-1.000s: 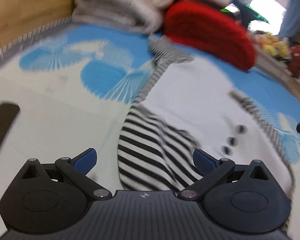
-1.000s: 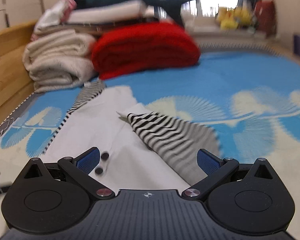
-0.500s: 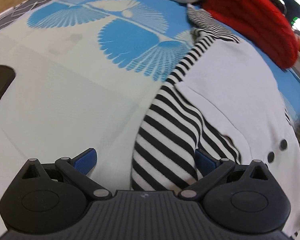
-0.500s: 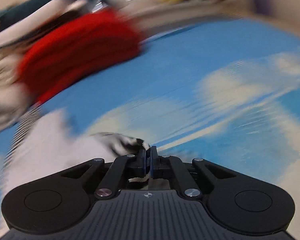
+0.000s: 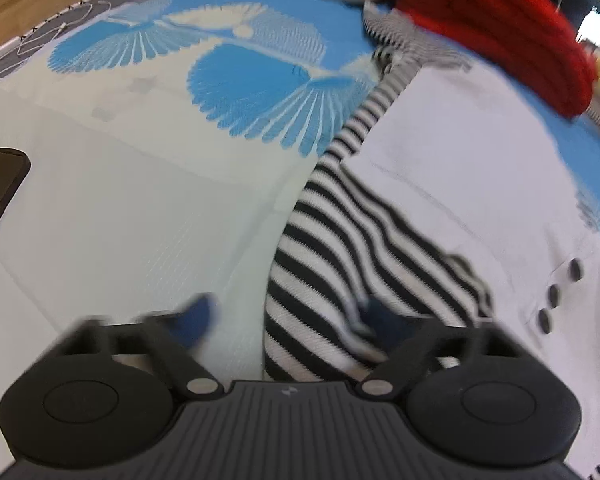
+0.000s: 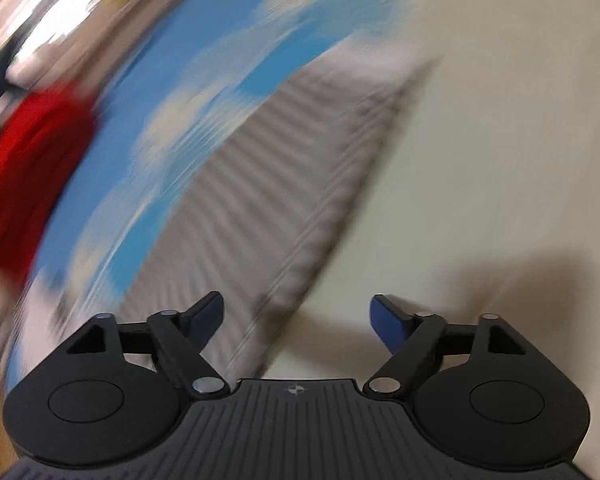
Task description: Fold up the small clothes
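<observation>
Since the earlier frame the right gripper (image 6: 296,320) has swung away, its jaws opening again, empty. The left gripper (image 5: 288,320) jaws, closing, straddle the striped sleeve (image 5: 340,248), which runs toward 1 o'clock.

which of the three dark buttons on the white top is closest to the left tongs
The lowest button of the row, nearest the left tongs; the other two sit higher.

wrist views, angled down, close, bedspread (image 5: 120,220) shared
</observation>
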A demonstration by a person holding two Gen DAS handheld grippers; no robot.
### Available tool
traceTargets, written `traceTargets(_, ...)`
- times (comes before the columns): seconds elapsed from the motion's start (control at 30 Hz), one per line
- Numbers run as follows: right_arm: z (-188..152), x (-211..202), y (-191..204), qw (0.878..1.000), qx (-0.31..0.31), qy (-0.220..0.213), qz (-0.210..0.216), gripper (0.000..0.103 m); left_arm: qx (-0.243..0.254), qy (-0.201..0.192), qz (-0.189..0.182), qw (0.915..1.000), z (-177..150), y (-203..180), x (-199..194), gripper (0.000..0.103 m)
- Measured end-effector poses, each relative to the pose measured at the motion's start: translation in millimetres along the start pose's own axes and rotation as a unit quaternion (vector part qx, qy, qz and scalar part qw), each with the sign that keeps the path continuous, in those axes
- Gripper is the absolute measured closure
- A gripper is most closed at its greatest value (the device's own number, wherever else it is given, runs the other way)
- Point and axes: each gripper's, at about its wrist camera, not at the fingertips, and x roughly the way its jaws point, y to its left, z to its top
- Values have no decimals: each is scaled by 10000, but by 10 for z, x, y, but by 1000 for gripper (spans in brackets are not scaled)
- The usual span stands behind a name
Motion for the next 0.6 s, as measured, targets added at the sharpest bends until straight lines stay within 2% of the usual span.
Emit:
traceTargets(0.03,-167,36,127,9993,-336,139,123,15,-67,1,-136,9999,-21,26,-38,78)
traceTargets(0.07,-275,71,228,9980,-528,289,179,15,-225,99,-352,9991,-49,69,-67,100)
traceTargets(0.13,-572,129,298,9943,-634,772,365,15,-539,152,-539,9970,-141,191,-159,101)
traceTargets(0.2,-899,103,349,9888,-710,1103,705,15,-372,80,-434,9983,-232,244,-307,101)
traceTargets(0.27,-1258,7,467,9801,-1218,1236,959,15,-67,-26,-297,9995,-329,301,-478,102)
traceTargets(0.33,-1601,-78,584,9634,-1856,1429,1303,9,120,-48,-83,9999,-472,400,-631,103)
traceTargets(0.4,-1911,-158,703,9423,-2741,1302,1412,11,293,-25,176,9994,-643,510,-729,103)
traceTargets(0.47,-2100,-227,855,9203,-3553,1063,1246,47,204,-38,164,9996,-755,674,-793,103)
traceTargets(0.5,-2120,-221,880,9165,-3671,1074,1174,85,81,-90,28,9999,-776,751,-832,103)
traceTargets(0.53,-2070,-224,848,9237,-3416,1221,1233,90,-107,-91,-251,9996,-778,837,-873,102)
traceTargets(0.6,-1909,-263,766,9399,-2894,1272,1292,93,-413,-56,-622,9972,-718,905,-897,87)
